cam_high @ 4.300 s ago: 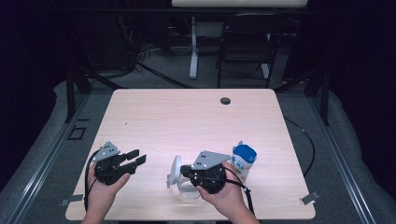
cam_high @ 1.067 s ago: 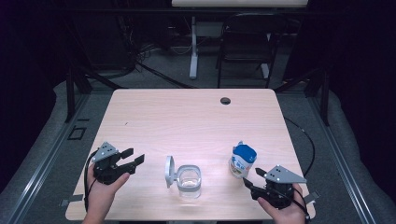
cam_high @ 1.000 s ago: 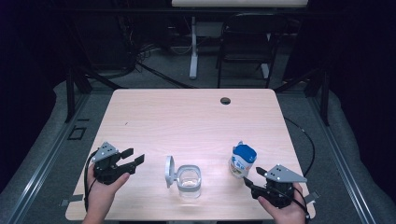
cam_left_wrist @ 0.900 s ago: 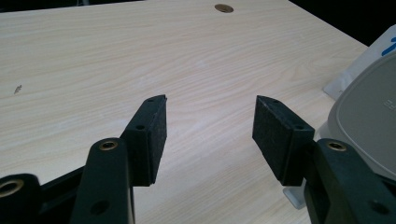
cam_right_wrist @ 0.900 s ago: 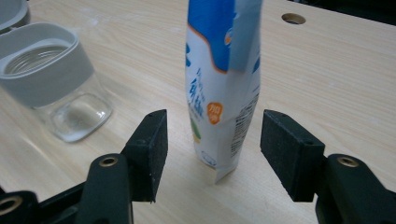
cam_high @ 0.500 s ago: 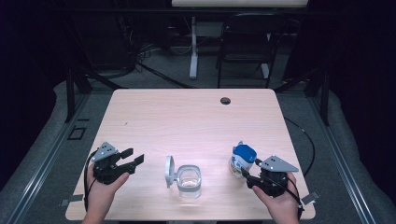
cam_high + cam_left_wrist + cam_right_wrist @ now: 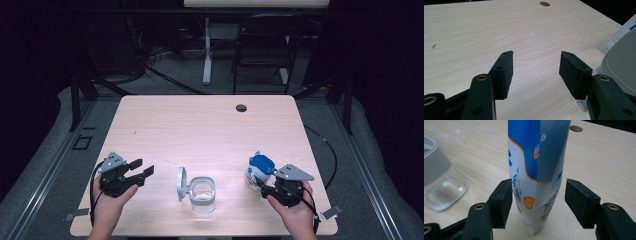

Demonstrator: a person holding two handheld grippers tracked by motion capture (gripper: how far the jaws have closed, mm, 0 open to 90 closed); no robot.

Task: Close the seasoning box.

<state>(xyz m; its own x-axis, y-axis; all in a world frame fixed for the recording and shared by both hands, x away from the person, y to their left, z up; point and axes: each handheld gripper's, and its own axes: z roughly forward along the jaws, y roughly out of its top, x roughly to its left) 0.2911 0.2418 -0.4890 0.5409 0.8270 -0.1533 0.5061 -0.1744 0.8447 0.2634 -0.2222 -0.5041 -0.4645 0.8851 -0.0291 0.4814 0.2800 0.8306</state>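
A pale wooden table [image 7: 200, 125] stands in a dark room. Near its front right corner an upright blue-and-white pouch [image 7: 536, 170] sits between the wide-open jaws of the right gripper [image 7: 537, 202], which have just been opening; the left pad looks just beside it, the right apart. The left gripper [image 7: 535, 72], near the front left corner, gapes empty. A glass jar [image 7: 202, 192] stands at the front edge.

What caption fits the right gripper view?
Open right gripper straddles an upright blue-and-white pouch, beside a clear jar.
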